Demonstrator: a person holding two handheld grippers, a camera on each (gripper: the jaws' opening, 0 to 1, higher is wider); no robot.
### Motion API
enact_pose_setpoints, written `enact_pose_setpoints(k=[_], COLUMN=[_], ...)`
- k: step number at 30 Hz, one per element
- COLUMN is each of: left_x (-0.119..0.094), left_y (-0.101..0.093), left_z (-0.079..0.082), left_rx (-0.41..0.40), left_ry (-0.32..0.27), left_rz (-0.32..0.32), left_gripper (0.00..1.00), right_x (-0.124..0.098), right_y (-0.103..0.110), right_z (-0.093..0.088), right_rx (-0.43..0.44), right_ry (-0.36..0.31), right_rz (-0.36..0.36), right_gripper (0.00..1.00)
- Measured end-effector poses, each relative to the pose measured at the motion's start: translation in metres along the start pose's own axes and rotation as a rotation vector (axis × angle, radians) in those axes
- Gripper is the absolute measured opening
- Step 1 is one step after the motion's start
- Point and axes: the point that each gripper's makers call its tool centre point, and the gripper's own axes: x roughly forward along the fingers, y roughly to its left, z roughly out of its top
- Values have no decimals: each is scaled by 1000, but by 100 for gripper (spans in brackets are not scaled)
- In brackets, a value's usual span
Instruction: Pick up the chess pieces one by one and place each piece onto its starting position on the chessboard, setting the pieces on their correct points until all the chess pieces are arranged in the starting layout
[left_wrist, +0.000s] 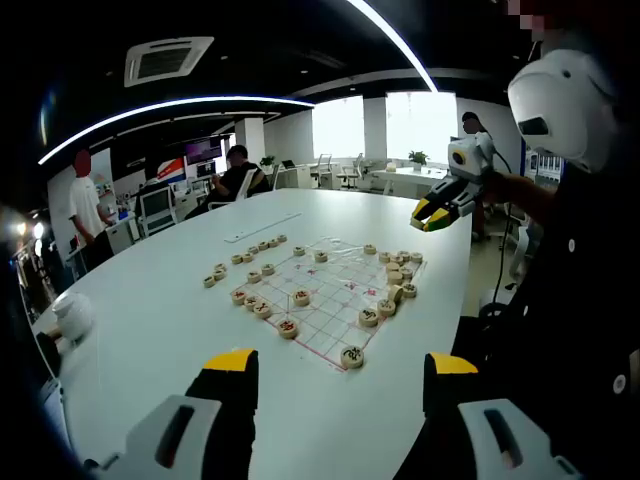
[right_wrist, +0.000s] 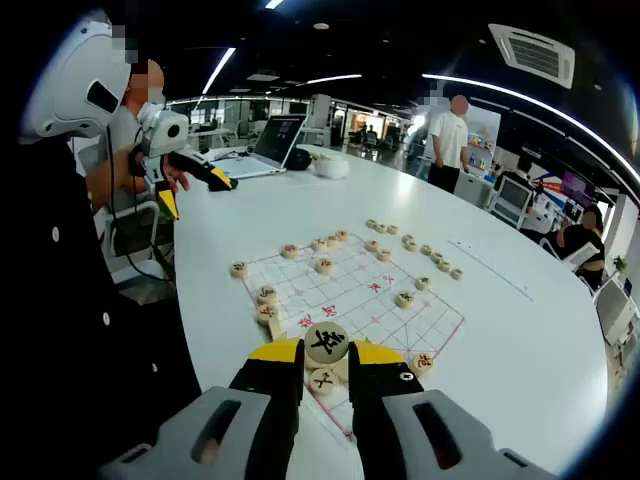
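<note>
A transparent chessboard sheet with red lines (left_wrist: 335, 275) (right_wrist: 350, 290) lies on the white table. Several round wooden chess pieces (left_wrist: 287, 327) (right_wrist: 404, 298) sit on it, and more form a row beside it (left_wrist: 255, 250) (right_wrist: 425, 249). My right gripper (right_wrist: 326, 362) hovers over the board's near corner, shut on one chess piece (right_wrist: 326, 343) held upright on edge, its black character facing the camera. Another piece (right_wrist: 322, 381) lies just below. My left gripper (left_wrist: 340, 368) stands open and empty above the table short of the board. It appears again (right_wrist: 197, 195) at upper left. The right gripper (left_wrist: 432, 218) is raised beside the board.
The table edge (left_wrist: 455, 300) runs close to the board, with a person's dark-clothed body beside it. A laptop (right_wrist: 275, 140) and a white object (right_wrist: 330, 167) stand farther along the table. A white pot (left_wrist: 72, 315) sits at the left. A thin strip (left_wrist: 262, 227) lies beyond the pieces. People stand behind.
</note>
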Motion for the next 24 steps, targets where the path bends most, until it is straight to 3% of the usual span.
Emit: enact_pose_setpoints(k=[8,19,24], left_x=[-1,-8,-10], left_y=[-1,1,3], left_z=[0,-4,-10], left_rx=[-6,-22,-40], left_ry=[-2,-7,0], left_rz=[6,29,40], left_gripper=[67,67,67], right_x=[14,72,87], right_y=[-21,-46,-48], right_z=[-1,-3,-4], right_rx=[-7,-66,-75], right_ry=[32,118,141], right_rz=[13,93,120], right_gripper=[19,19,19])
